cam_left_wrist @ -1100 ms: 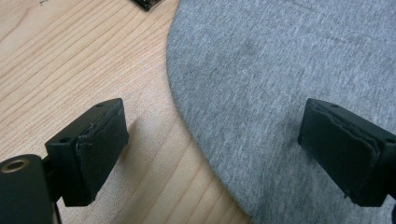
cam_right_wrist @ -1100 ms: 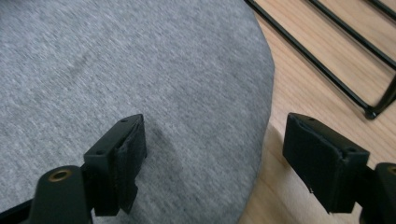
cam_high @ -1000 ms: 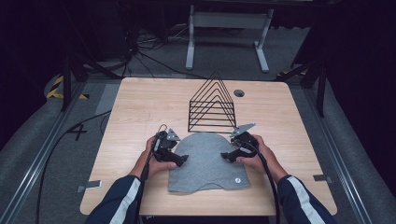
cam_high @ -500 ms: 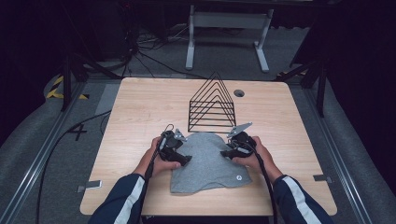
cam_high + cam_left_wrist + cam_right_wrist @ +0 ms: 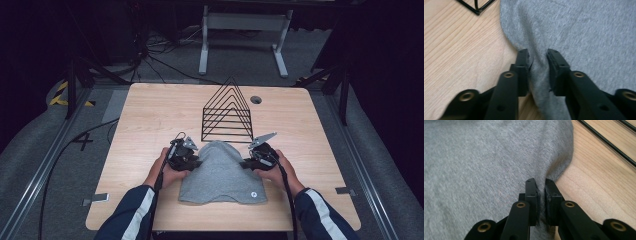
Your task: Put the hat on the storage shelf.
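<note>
I have both grippers on a grey knit cap (image 5: 220,172) lying flat near the front edge of the wooden table (image 5: 150,115), just in front of the black wire rack (image 5: 227,112) that stands mid-table. My left gripper (image 5: 192,161) bites the cap's left edge; in the left gripper view its jaws are partly apart, with a raised fold of cloth pinched between them. My right gripper (image 5: 248,162) holds the opposite edge, its jaws pressed nearly together on a thin tuck of fabric.

I judge the step to be gripping both sides so the cap can be lifted or folded. To do it well, I should close the left jaws fully before moving, keep both hands level, and raise them together so neither side slips or the knit stretches unevenly.

The high view gives me the whole layout: the cap's rounded crown pointing at the rack, a small round badge (image 5: 253,193) near its front right corner. The gripper views show how deep each bite goes, and the left one catches a corner of the rack's base (image 5: 477,7) just beyond the cloth.
</note>
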### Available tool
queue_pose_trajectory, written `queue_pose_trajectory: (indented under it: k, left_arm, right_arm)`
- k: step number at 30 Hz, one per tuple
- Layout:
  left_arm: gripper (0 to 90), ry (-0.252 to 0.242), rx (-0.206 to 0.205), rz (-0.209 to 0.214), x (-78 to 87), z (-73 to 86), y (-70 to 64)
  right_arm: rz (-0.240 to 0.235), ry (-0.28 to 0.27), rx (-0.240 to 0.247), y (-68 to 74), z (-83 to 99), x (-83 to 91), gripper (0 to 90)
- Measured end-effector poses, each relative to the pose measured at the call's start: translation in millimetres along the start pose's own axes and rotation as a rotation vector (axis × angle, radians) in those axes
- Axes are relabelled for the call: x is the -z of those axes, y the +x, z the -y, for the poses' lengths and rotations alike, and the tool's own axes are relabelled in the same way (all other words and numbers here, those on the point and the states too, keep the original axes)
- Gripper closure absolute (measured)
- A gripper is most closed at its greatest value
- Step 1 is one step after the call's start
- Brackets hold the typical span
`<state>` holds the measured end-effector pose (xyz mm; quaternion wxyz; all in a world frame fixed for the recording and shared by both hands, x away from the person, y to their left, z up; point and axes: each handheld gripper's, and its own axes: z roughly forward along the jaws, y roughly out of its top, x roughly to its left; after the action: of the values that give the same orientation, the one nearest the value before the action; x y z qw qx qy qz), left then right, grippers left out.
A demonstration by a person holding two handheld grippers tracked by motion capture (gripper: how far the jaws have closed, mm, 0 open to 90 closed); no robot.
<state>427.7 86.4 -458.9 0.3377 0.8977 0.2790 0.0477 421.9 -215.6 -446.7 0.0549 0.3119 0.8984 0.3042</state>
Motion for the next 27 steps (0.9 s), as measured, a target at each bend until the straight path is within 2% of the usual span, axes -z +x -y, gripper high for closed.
queue_pose_trajectory:
  k: [1, 3, 4, 5, 8, 12, 14, 15, 20, 22, 25, 27]
  left_arm:
    - [76.9, -0.008, 0.006, 0.008, -0.5, 0.6, 0.5]
    - [79.5, -0.005, -0.009, 0.011, 0.7, 0.2, 1.4]
    - [80.6, -0.022, -0.013, 0.015, 0.8, 0.2, 0.7]
    - [82.0, -0.015, -0.022, 0.015, 2.7, -0.8, -0.1]
    - [82.8, -0.034, -0.050, 0.009, 7.3, -3.7, -4.5]
    - [83.6, -0.072, -0.084, 0.004, 17.1, -9.5, -9.3]
    - [83.8, -0.095, -0.102, 0.001, 24.2, -13.5, -11.3]
    - [83.8, -0.115, -0.111, -0.004, 28.3, -15.5, -12.9]
    - [84.1, -0.212, -0.170, -0.024, 52.8, -29.3, -22.6]
    - [84.3, -0.242, -0.168, -0.011, 61.8, -35.4, -24.2]
    - [84.4, -0.269, -0.211, -0.032, 81.1, -49.3, -26.8]
    - [84.4, -0.289, -0.220, -0.041, 91.4, -57.3, -28.3]
  right_arm:
    - [-0.008, 0.003, 0.012, -0.1, 0.6, 1.1, 83.1]
    - [-0.012, 0.002, 0.019, 0.1, 1.3, 3.6, 83.0]
    - [-0.013, -0.003, 0.019, 0.2, 1.6, 4.9, 83.1]
    - [-0.012, -0.013, 0.024, 0.4, 2.0, 7.7, 83.2]
    - [-0.008, -0.022, 0.029, 1.9, 1.9, 11.9, 83.4]
    - [-0.019, -0.078, 0.056, 6.4, 2.3, 29.5, 83.6]
    - [-0.010, -0.128, 0.062, 9.9, 1.2, 46.9, 83.8]
    - [-0.010, -0.128, 0.062, 9.9, 1.2, 46.9, 83.8]
    - [0.018, -0.202, 0.081, 14.2, -4.0, 71.9, 84.1]
    - [0.033, -0.226, 0.093, 16.2, -6.7, 80.6, 84.2]
    - [0.046, -0.265, 0.102, 16.6, -12.5, 95.1, 84.2]
    - [0.053, -0.288, 0.110, 17.0, -17.0, 104.5, 84.3]
